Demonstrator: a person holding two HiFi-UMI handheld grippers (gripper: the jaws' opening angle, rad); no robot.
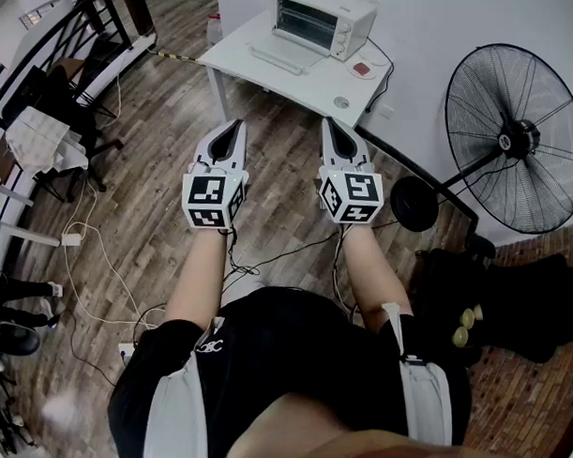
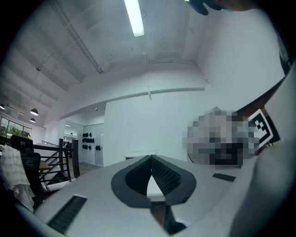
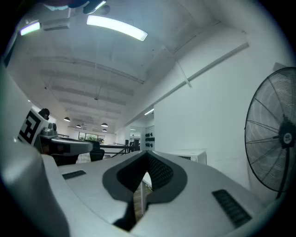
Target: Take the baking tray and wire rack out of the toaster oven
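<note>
Closing the distance comes first: the toaster oven (image 1: 321, 20) sits on the white bench (image 1: 310, 84) at the upper centre of the head view, well apart from both tools. The left tool (image 1: 234, 131) and right tool (image 1: 334, 128) are pinched fully together, gripping nothing. The baking tray and wire rack are too small to make out, presumably inside. Approach squarely, spreading the jaws only at the oven mouth.

We saw the white toaster oven (image 1: 322, 21) standing upright at the far end of a white table (image 1: 310, 86), close to the wall, its front turned toward us. Its door (image 1: 277, 57) appeared folded down flat in front of it, baring the dark cavity. Inside, the wire rack and baking tray were too small for us to tell apart.
</note>
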